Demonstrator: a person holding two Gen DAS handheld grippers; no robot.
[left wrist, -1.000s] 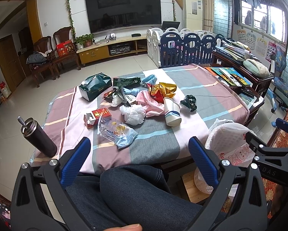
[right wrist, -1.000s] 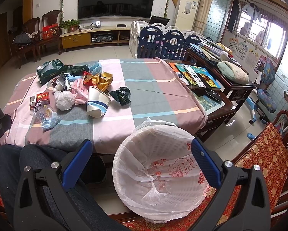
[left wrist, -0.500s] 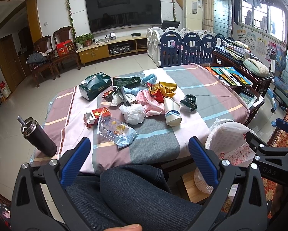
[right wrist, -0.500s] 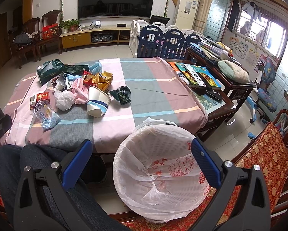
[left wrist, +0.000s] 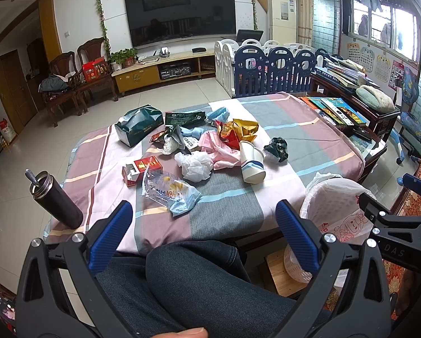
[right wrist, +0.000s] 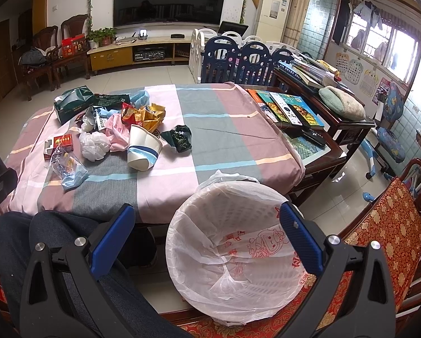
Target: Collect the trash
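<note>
1. Left gripper (left wrist: 200,225) and right gripper (right wrist: 207,229) both hang back over the lap, fingers spread wide, nothing held.
2. Trash sits heaped on the table (left wrist: 309,140); the lined bin (right wrist: 227,242) waits empty beside it.
3. Risk: reaching for the paper cup (left wrist: 251,162) could roll it away.
4. The flask (left wrist: 55,200) at the edge might topple.

Daylight pours in through the windows (left wrist: 390,25) on the right, bright enough to wash out the panes. The tiled floor (left wrist: 10,174) glares white on the left. Everything on the surface is sharp and evenly lit, shadows soft. Straight lines bow towards the edges, and the corners go black.
</note>
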